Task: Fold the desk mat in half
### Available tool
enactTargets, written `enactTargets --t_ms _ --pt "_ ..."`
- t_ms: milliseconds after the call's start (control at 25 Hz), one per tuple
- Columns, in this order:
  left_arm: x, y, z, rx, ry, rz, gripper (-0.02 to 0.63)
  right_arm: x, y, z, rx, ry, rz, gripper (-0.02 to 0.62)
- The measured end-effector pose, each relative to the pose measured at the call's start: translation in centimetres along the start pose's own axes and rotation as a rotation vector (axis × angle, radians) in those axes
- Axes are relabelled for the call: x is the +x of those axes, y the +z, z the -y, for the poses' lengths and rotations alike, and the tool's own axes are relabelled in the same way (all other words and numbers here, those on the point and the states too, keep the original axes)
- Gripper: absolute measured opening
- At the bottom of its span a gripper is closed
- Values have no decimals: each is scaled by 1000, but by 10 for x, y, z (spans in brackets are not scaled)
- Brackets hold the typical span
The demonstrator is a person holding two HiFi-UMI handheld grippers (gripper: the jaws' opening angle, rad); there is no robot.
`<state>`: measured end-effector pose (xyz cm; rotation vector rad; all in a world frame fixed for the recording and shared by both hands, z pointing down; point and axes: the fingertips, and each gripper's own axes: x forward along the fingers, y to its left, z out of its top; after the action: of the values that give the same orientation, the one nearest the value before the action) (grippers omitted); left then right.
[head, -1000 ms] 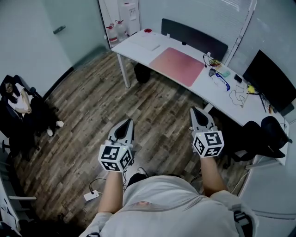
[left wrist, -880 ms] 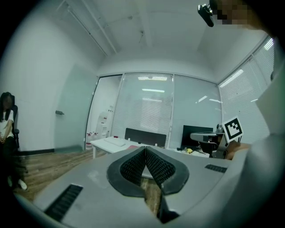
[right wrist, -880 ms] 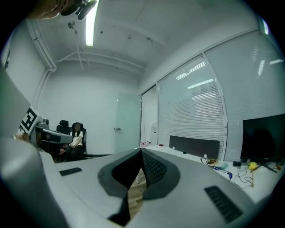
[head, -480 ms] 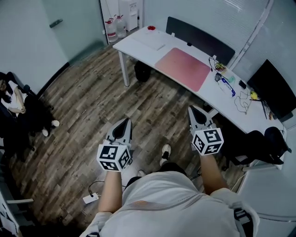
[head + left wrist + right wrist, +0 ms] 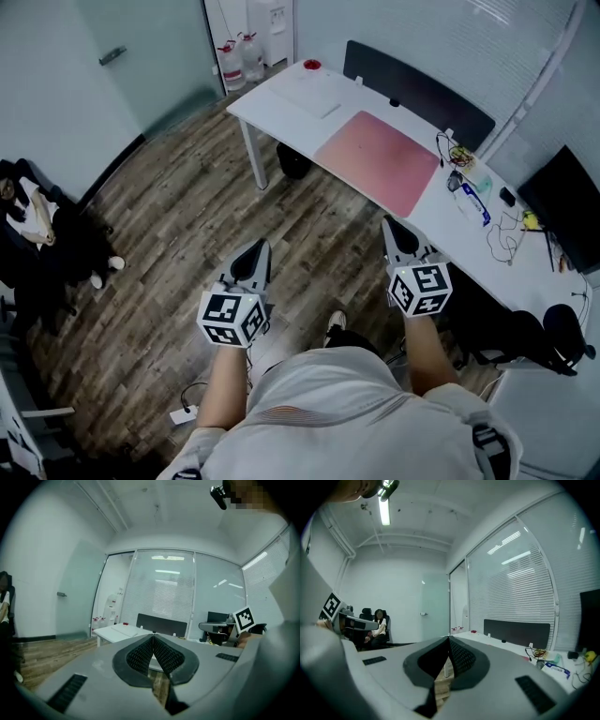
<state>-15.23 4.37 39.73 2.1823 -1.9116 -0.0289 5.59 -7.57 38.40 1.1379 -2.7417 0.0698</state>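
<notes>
Left hand-held gripper (image 5: 254, 251) and right hand-held gripper (image 5: 397, 230), both with jaws pressed together and holding nothing, hang over the wood floor (image 5: 178, 216), well apart from the pink desk mat (image 5: 380, 161) lying flat, apparently unfolded, on the white bench (image 5: 281, 98) at 1 o'clock.

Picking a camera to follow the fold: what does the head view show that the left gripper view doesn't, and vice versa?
Head view only: the pink desk mat lying flat, unfolded. Left gripper view only: the left claw, jaws shut tip to tip, nothing between them. Both: the white desk and its dark back panel.
</notes>
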Motion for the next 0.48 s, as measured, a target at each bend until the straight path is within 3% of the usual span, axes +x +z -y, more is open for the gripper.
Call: enactTargets --t_ms 320,480 --pt "136 25 32 25 -31 -9 13 38 -11 141 96 -74 -9 52" --pt "186 25 40 41 -43 -39 14 56 -26 189 138 -104 -31 52"
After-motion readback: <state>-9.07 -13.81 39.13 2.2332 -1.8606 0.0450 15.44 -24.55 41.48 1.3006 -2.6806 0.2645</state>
